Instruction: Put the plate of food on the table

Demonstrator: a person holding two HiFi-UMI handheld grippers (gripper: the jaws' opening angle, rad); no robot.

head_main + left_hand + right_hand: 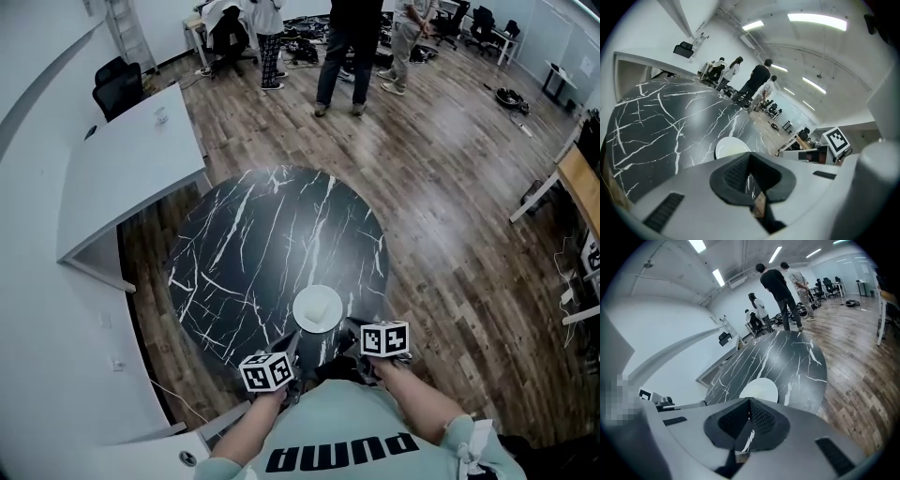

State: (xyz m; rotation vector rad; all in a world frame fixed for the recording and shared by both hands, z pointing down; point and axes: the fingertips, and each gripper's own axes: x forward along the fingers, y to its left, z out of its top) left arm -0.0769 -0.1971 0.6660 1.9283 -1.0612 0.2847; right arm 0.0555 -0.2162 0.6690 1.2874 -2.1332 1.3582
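Reaching out from a pale green shirt, the person's two forearms each carry a gripper at the near rim of the table; the left gripper has its jaws pressed together with nothing between them, the dark ribbed pads meeting at their tips in the left gripper view; the right gripper is likewise closed and empty, its pads meeting at their tips in the right gripper view.

Just ahead of both sets of tips, and between the two grippers in the head view, the plate sits flat on the table, close to the near edge; a pale lump of food lies at its middle; the plate shows beyond the closed jaws in each gripper view, held by neither.

Ahead of the plate the round black table, veined with white, spreads away from the grippers; off to the left gripper's left stands a long white desk, with a black chair beyond it; wooden floor runs out to the right gripper's right.

Far ahead of both grippers, past the table, several people stand on the floor among scattered chairs and equipment.
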